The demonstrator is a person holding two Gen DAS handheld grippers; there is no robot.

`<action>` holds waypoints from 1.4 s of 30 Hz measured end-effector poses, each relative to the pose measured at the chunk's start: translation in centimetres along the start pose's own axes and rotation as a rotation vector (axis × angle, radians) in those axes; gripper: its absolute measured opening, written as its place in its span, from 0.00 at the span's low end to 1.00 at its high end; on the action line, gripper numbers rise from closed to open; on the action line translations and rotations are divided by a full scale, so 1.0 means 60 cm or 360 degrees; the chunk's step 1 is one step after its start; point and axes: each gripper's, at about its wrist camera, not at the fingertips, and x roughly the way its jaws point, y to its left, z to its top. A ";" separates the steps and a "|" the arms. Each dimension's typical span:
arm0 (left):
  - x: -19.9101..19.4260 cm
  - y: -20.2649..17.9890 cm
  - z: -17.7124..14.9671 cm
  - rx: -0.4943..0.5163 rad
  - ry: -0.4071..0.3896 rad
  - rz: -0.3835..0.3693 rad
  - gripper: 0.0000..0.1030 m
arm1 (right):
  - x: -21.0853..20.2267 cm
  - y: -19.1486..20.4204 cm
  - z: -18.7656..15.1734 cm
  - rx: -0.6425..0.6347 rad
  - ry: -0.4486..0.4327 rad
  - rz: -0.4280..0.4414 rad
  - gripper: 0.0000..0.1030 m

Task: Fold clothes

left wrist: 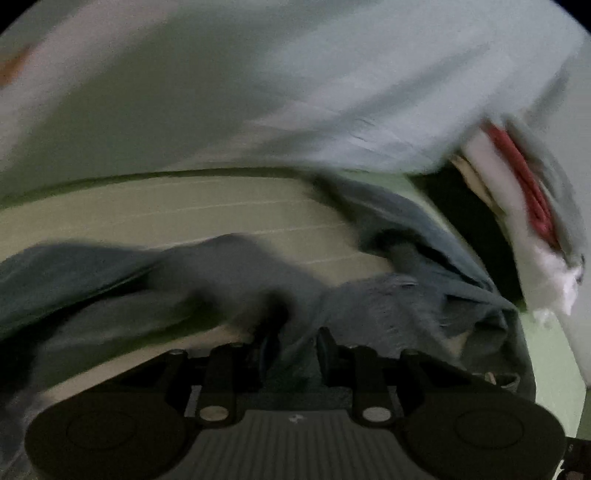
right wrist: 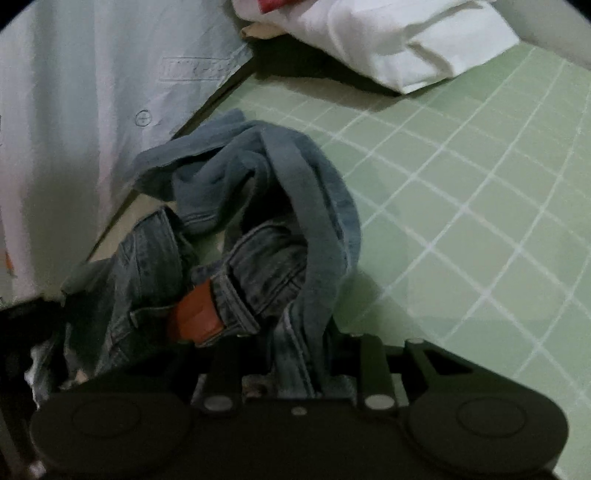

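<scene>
A pair of blue jeans [right wrist: 258, 192] is bunched up over the green grid mat [right wrist: 461, 206], its brown leather patch [right wrist: 195, 314] facing up. My right gripper [right wrist: 295, 354] is shut on a denim band that runs between its fingers, which the fabric mostly hides. The left wrist view is blurred. There the jeans [left wrist: 388, 295] stretch across the mat [left wrist: 221, 206], and my left gripper [left wrist: 295, 347] is shut on a fold of denim pinched between its dark fingers [left wrist: 327, 347].
A person's light blue shirt [right wrist: 74, 129] fills the left side, and the upper part of the left wrist view [left wrist: 332, 92]. A pile of folded white and red clothes [right wrist: 388, 33] lies at the mat's far end, seen again at the right [left wrist: 517, 192].
</scene>
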 end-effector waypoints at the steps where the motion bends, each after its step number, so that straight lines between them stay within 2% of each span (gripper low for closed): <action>1: -0.017 0.021 -0.005 -0.0062 -0.0024 0.0040 0.29 | 0.006 0.009 -0.001 -0.0023 0.0018 0.0020 0.26; 7: -0.145 0.138 -0.086 -0.0410 -0.0162 0.0287 0.35 | 0.046 0.068 -0.012 -0.0031 0.0108 0.0136 0.26; 11: -0.202 0.174 -0.144 -0.0579 -0.0203 0.0359 0.35 | 0.076 0.119 -0.040 0.0064 0.0206 0.0267 0.26; 16: -0.245 0.185 -0.194 -0.0567 -0.0204 0.0425 0.35 | 0.126 0.186 -0.095 0.0295 0.0404 0.0459 0.26; 18: -0.263 0.188 -0.207 -0.0558 -0.0220 0.0447 0.36 | 0.142 0.217 -0.125 0.0315 0.0473 0.0531 0.26; 21: -0.288 0.196 -0.225 -0.0565 -0.0258 0.0470 0.45 | 0.163 0.258 -0.168 0.0337 0.0566 0.0637 0.30; 23: -0.304 0.199 -0.235 -0.0573 -0.0282 0.0482 0.55 | 0.169 0.259 -0.187 0.0414 0.0637 0.0699 0.35; 24: -0.309 0.200 -0.239 -0.0573 -0.0285 0.0476 0.55 | 0.166 0.255 -0.191 0.0423 0.0653 0.0715 0.38; 26: -0.308 0.193 -0.241 -0.0557 -0.0287 0.0455 0.55 | 0.150 0.241 -0.187 0.0397 0.0634 0.0711 0.51; 28: -0.301 0.176 -0.238 -0.0525 -0.0279 0.0433 0.55 | 0.132 0.222 -0.171 0.0383 0.0554 0.0708 0.84; 29: -0.293 0.166 -0.234 -0.0505 -0.0272 0.0418 0.55 | 0.120 0.208 -0.160 0.0380 0.0499 0.0686 0.90; 33: -0.243 0.101 -0.208 -0.0399 -0.0231 0.0341 0.55 | 0.069 0.135 -0.098 0.0336 0.0263 0.0502 0.92; 37: -0.195 0.023 -0.191 -0.0235 -0.0184 0.0307 0.56 | 0.034 0.059 -0.051 0.0356 0.0134 0.0315 0.93; 39: -0.171 -0.007 -0.182 -0.0181 -0.0169 0.0302 0.63 | 0.026 0.025 -0.031 0.0391 0.0094 0.0275 0.93; 40: -0.157 -0.019 -0.176 -0.0165 -0.0160 0.0318 0.72 | 0.025 0.010 -0.020 0.0406 0.0084 0.0261 0.93; 41: -0.142 -0.029 -0.170 -0.0156 -0.0149 0.0355 0.76 | 0.025 -0.002 -0.009 0.0405 0.0076 0.0256 0.93; 42: -0.128 -0.036 -0.164 -0.0157 -0.0133 0.0401 0.76 | 0.026 -0.014 0.003 0.0405 0.0068 0.0251 0.93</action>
